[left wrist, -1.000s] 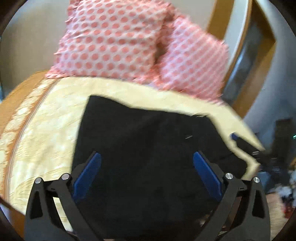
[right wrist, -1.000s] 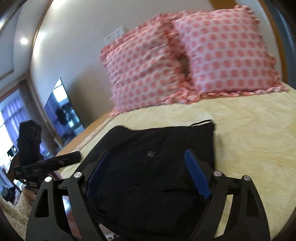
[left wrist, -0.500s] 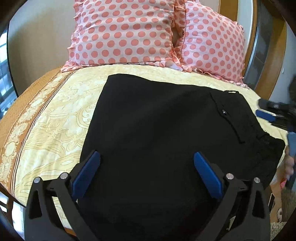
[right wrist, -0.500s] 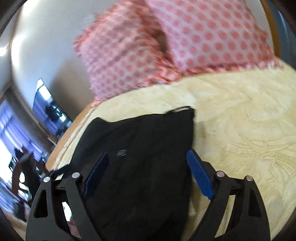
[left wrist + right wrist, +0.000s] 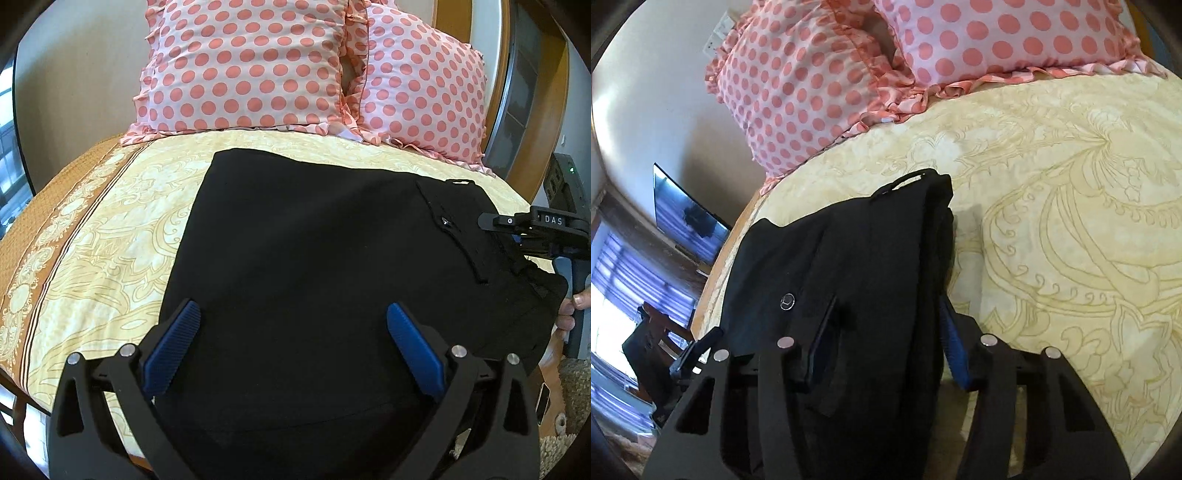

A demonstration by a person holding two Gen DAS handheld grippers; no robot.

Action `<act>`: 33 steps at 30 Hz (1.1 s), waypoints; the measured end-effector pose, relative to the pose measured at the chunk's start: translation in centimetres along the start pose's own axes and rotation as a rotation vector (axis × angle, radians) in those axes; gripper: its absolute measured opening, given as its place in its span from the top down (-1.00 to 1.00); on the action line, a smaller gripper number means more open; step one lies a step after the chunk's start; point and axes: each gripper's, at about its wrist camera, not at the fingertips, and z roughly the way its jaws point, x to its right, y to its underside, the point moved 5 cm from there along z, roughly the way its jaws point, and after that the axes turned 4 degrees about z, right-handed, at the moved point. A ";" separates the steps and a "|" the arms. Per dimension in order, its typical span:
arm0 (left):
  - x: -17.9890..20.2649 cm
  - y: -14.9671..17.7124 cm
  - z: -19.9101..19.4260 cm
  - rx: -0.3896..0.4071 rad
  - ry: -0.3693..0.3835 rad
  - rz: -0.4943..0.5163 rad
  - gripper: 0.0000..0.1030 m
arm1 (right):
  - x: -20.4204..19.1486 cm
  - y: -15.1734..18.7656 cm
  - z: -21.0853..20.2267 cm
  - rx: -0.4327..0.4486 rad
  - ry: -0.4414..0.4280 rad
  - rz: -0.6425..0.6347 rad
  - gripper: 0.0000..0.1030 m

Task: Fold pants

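Observation:
Black pants (image 5: 314,258) lie folded flat on a yellow patterned bedspread (image 5: 110,236). My left gripper (image 5: 291,347) hovers open over their near edge, blue pads (image 5: 173,343) wide apart and holding nothing. In the right wrist view the pants (image 5: 849,266) bunch up between the fingers. My right gripper (image 5: 886,339) has closed on the waistband end, one blue pad (image 5: 955,354) pressed against the cloth. It also shows in the left wrist view (image 5: 532,229) at the pants' right edge.
Two pink polka-dot pillows (image 5: 251,66) lean against the headboard behind the pants. The bed's brown-bordered edge (image 5: 22,258) is at left. A wall-mounted screen (image 5: 683,218) and window are beyond the bed in the right wrist view. Beige carpet (image 5: 569,406) lies at lower right.
My right gripper has moved in low and closed on the waistband end of the pants. My left gripper stayed open and settled over the near edge.

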 end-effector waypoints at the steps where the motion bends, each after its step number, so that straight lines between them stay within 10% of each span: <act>1: 0.0 0.0 0.0 0.000 0.002 -0.002 -0.96 | 0.1 -0.1 0.1 0.008 -0.007 0.001 0.02; 8: 0.0 0.0 -0.1 0.011 0.009 -0.011 -0.96 | -3.5 0.3 -1.3 0.086 -0.043 -0.165 0.54; 12: 0.0 -0.1 -0.1 0.011 0.015 -0.021 -0.96 | -6.0 0.9 -1.8 0.106 -0.016 -0.305 0.54; 21: -4.8 -2.9 -2.3 0.063 0.138 -0.190 -0.96 | -1.3 -0.2 0.2 0.006 0.016 -0.089 0.12; 25: -8.4 -4.9 -0.3 -0.024 0.140 -0.272 -0.96 | -0.8 -0.5 0.9 -0.006 -0.015 -0.052 0.04; 28: -9.3 -5.6 2.0 -0.115 0.159 -0.279 -0.91 | -1.5 -0.5 0.5 0.010 -0.054 -0.091 0.46; 33: -8.4 -5.9 5.1 -0.239 0.249 -0.261 -0.51 | -2.2 -0.5 0.3 0.015 -0.034 -0.139 0.51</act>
